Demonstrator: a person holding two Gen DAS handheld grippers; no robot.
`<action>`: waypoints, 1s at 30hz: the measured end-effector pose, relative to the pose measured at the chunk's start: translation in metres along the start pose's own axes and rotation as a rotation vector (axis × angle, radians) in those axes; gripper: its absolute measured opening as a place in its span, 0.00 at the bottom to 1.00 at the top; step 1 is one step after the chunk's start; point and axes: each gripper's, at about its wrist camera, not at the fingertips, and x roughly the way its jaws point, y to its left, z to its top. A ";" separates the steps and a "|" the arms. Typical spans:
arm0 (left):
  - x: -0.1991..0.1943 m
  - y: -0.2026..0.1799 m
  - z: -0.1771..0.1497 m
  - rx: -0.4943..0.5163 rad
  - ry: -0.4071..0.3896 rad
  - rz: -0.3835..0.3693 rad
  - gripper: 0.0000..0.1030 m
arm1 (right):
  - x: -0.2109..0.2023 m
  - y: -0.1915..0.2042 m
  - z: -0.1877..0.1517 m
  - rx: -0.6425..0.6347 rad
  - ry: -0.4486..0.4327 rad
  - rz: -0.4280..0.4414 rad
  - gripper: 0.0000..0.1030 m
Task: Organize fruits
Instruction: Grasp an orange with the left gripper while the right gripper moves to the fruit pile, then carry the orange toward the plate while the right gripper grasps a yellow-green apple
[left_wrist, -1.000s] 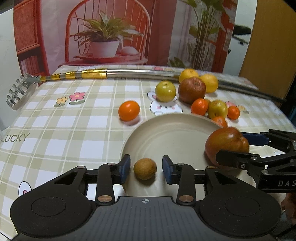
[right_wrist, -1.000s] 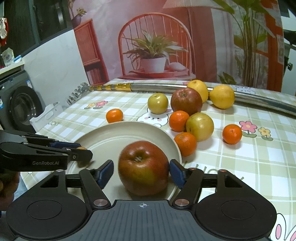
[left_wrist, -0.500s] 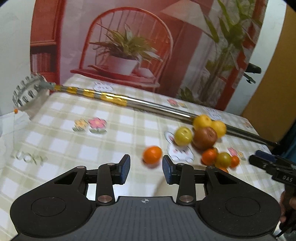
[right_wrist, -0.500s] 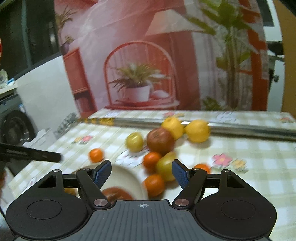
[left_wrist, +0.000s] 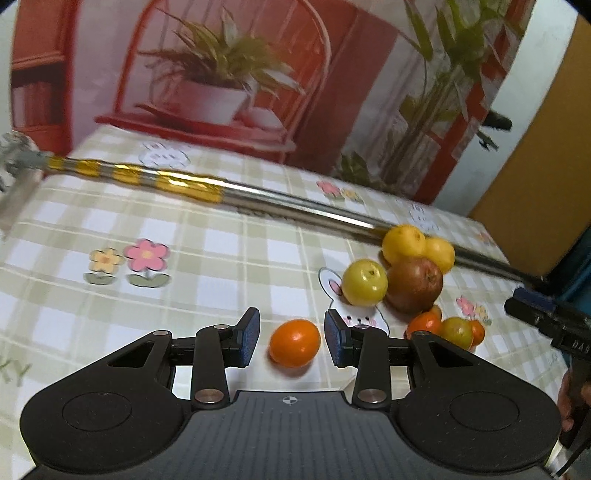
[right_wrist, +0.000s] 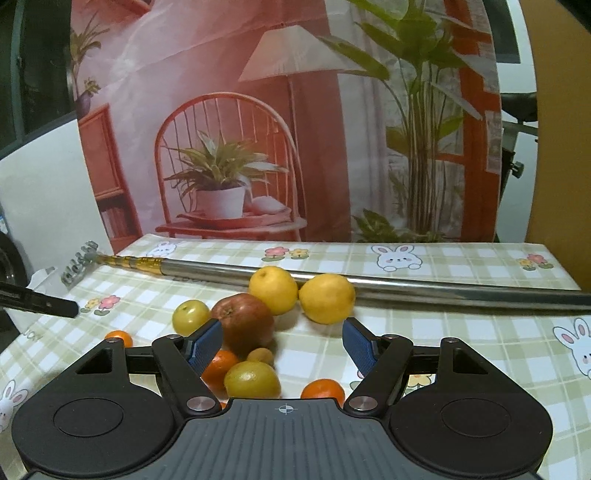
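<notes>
My left gripper (left_wrist: 291, 336) is open, its jaws on either side of a lone orange mandarin (left_wrist: 294, 343) that lies on the checked tablecloth. To its right is a pile of fruit: a yellow-green apple (left_wrist: 364, 282), a red apple (left_wrist: 414, 284), two yellow citrus fruits (left_wrist: 403, 242) and small mandarins (left_wrist: 423, 325). My right gripper (right_wrist: 282, 341) is open and empty, held above the same pile: the red apple (right_wrist: 243, 323), two yellow citrus fruits (right_wrist: 327, 299), a small brown fruit (right_wrist: 260, 357), a yellow-green fruit (right_wrist: 251, 380) and mandarins (right_wrist: 323, 391). The plate is out of view.
A long metal pole with a gold-banded section (right_wrist: 406, 288) and a rake-like head (right_wrist: 79, 262) lies across the table behind the fruit; it also shows in the left wrist view (left_wrist: 192, 186). A printed backdrop of a chair and plants stands at the table's far edge.
Both grippers left the plate, where a small brown fruit and a red apple stayed. The left moved forward to straddle the lone mandarin. The right rose and moved over the fruit pile.
</notes>
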 end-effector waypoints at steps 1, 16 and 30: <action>0.006 -0.001 -0.001 0.011 0.008 0.002 0.42 | 0.002 0.000 0.000 -0.003 0.003 0.000 0.66; 0.042 -0.007 -0.012 0.073 0.081 0.007 0.45 | 0.021 -0.010 0.002 -0.010 0.033 -0.015 0.66; 0.019 -0.011 -0.015 0.070 0.035 0.015 0.39 | 0.020 -0.022 -0.004 0.008 0.041 -0.030 0.66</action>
